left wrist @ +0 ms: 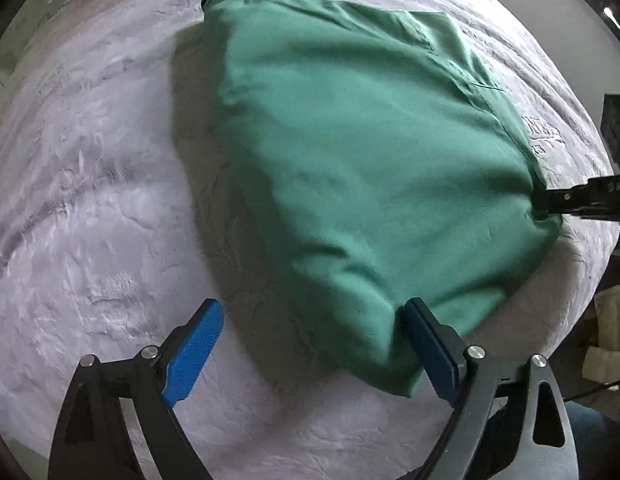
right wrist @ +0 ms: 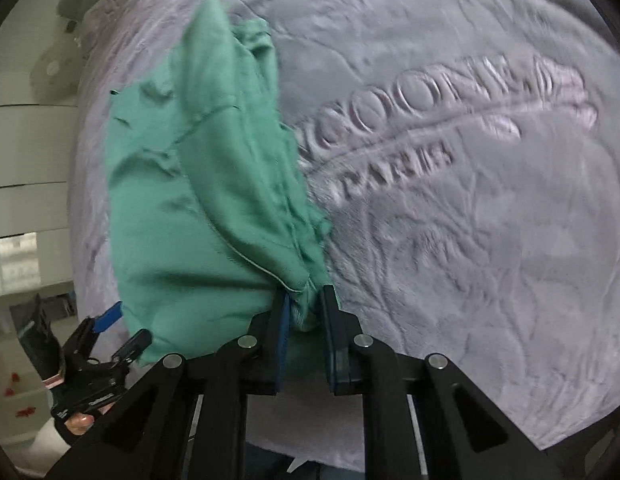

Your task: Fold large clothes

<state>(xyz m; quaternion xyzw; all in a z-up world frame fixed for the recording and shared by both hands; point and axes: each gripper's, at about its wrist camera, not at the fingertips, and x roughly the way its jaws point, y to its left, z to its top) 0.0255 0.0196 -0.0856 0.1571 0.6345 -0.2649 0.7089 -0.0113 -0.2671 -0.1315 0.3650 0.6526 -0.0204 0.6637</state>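
- Right now your left gripper [left wrist: 314, 344] stands wide open over the bed, blue pads [left wrist: 193, 354] spread far apart, nothing pinched between them.
- Only its right-hand pad touches or sits just beside the near corner of the green garment [left wrist: 350, 160]; the other pad hangs over bare blanket [left wrist: 89, 220].
- Over on your right gripper [right wrist: 305, 312], the jaws are nearly closed, a bunched corner of the green garment [right wrist: 197, 200] clamped between the pads.
- From the left wrist view, that right gripper [left wrist: 566, 200] comes in from the right edge, biting the cloth's far corner.
- From the right wrist view, your left gripper [right wrist: 113, 328] shows at the lower left, just beside the cloth's edge, a hand [right wrist: 75, 420] under it.
- Spreading outward, the garment lies as a folded slab on the pale grey plush blanket, wrinkled along the gripped side.
- Raised lettering [right wrist: 410, 128] is embossed in the blanket right of the cloth.
- Beyond the bed's left side, pale furniture [right wrist: 25, 184] stands, blurred.
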